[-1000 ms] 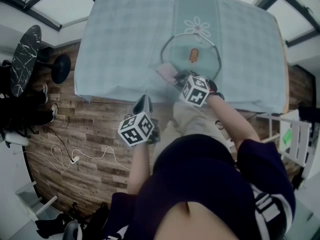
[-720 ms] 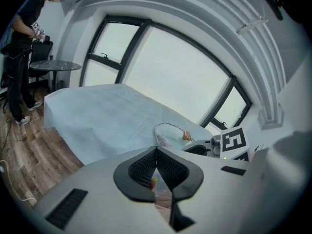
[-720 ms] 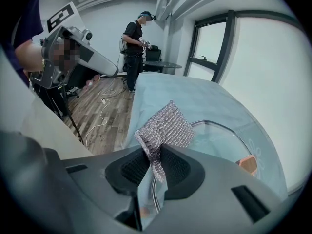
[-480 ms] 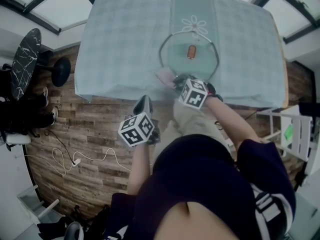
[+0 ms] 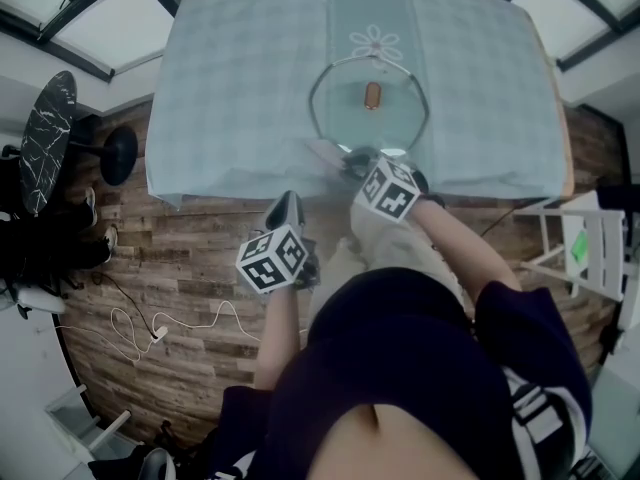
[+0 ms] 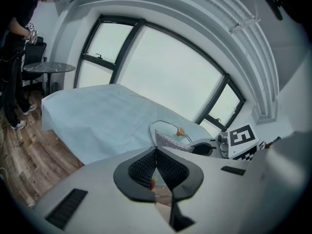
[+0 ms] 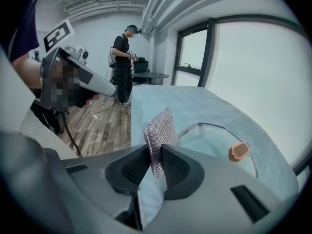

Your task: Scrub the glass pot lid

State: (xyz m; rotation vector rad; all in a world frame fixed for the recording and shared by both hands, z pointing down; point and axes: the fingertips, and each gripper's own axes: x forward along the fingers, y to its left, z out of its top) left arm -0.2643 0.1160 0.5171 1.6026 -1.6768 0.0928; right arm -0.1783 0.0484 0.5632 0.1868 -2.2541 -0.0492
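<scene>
The table, covered by a pale blue checked tablecloth (image 5: 250, 88), occupies the far half of the head view. The glass pot lid (image 5: 340, 118), metal-rimmed, lies flat on the cloth near the table's near edge, right of centre. The left gripper (image 6: 156, 155) is held over the wooden floor (image 5: 180, 268), just off the near edge, with its jaws fully closed on nothing. The right gripper (image 7: 157, 160) clamps a silvery mesh scouring cloth (image 7: 160, 130) at the lid's near-left rim; contact cannot be confirmed. A copper-coloured knob (image 5: 372, 95) sits at the lid's centre.
</scene>
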